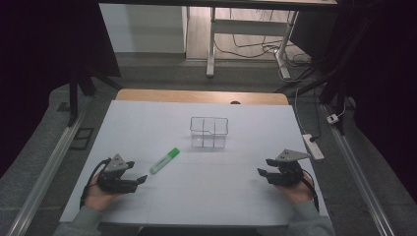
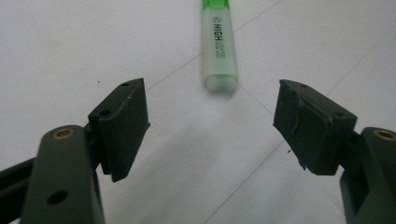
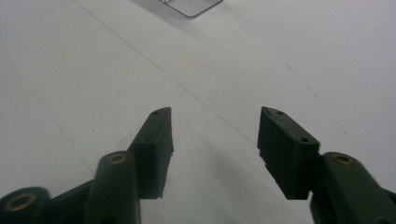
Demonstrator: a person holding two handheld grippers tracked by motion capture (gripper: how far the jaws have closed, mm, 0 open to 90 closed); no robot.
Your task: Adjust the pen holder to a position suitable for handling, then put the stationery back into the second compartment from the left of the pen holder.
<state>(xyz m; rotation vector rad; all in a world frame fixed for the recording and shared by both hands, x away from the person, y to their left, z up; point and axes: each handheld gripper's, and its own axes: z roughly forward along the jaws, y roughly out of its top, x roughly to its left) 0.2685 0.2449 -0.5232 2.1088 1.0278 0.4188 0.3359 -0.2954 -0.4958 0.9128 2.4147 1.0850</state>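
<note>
A green highlighter (image 1: 164, 161) lies on the white table sheet (image 1: 211, 196), left of centre, its cap end pointing away to the right. My left gripper (image 1: 137, 172) rests on the sheet just left of it, open, with nothing between its jaws. In the left gripper view the highlighter (image 2: 219, 51) lies a little ahead of the left gripper (image 2: 210, 107), its pale end nearest. A clear plastic divided box (image 1: 209, 132) stands at mid table. My right gripper (image 1: 264, 166) sits open and empty at the right, pointing left. In its own view the right gripper (image 3: 215, 123) hovers over bare sheet, and the box's corner (image 3: 189, 5) shows at the top.
The wooden table edge (image 1: 201, 96) shows past the sheet's far side. A white power strip (image 1: 313, 146) lies on the floor beside the table's right edge. Desk legs and cables stand farther back.
</note>
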